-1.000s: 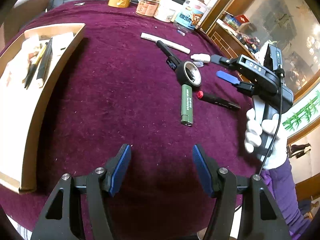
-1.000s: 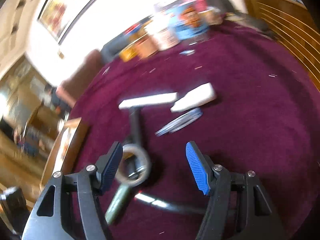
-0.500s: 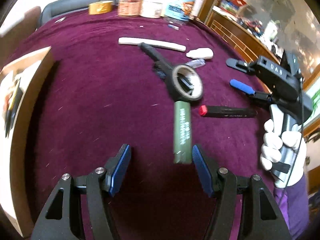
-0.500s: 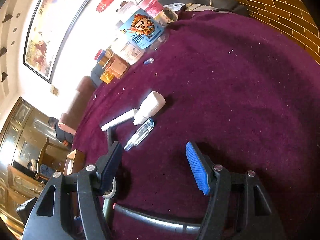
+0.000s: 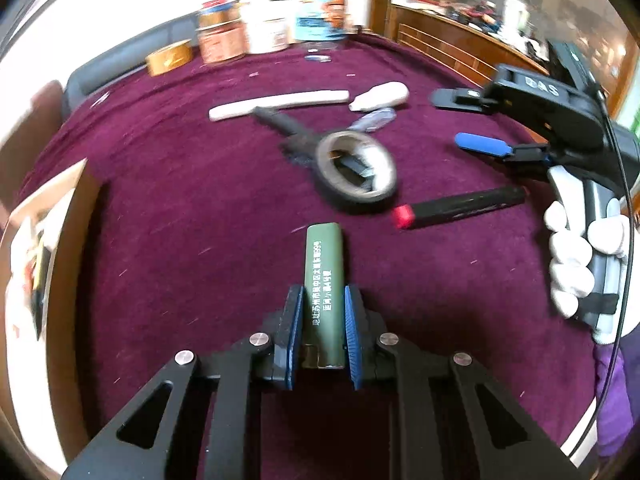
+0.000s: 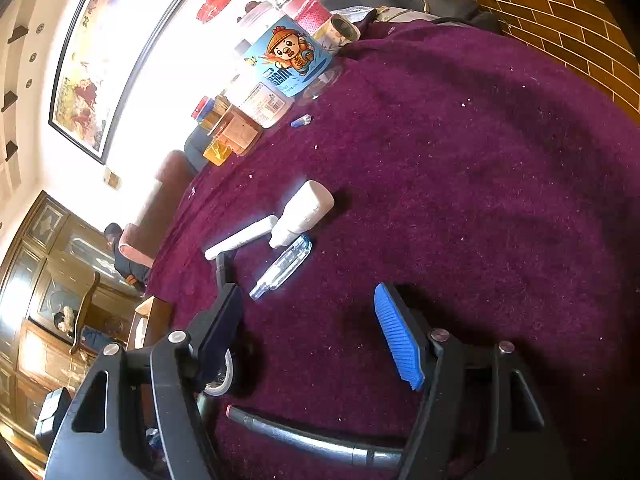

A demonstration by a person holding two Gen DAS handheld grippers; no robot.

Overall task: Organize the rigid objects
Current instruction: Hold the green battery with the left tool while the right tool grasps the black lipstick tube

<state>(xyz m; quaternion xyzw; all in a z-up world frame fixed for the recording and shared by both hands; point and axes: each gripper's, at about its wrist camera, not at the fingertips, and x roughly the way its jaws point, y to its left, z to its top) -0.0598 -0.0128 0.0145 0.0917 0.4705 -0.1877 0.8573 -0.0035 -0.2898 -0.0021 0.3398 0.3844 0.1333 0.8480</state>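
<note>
A green lighter (image 5: 323, 280) lies on the purple cloth, pointing away from me. My left gripper (image 5: 322, 294) has its jaws closing on the near half, both blue pads against the sides. My right gripper (image 5: 452, 118), held by a white-gloved hand (image 5: 572, 264), hovers at the right with jaws wide and opening slightly. In its own view the right gripper (image 6: 306, 292) has only cloth between its fingers. Close by lie a black marker with a red cap (image 5: 460, 206) (image 6: 304, 440) and a tape roll (image 5: 356, 168) (image 6: 224, 376).
A long white stick (image 5: 276, 104), a white bottle (image 5: 380, 96), a clear tube (image 5: 372, 120) and a black-handled tool (image 5: 280, 120) lie beyond the tape roll. A wooden box (image 5: 76, 240) holding items stands at the left. Jars (image 5: 320, 16) and yellow tape (image 5: 168, 56) line the far edge.
My left gripper moved forward over the green lighter, rolled a little, and its jaws came together on it. The right gripper rolled and dipped early on, then held still.
</note>
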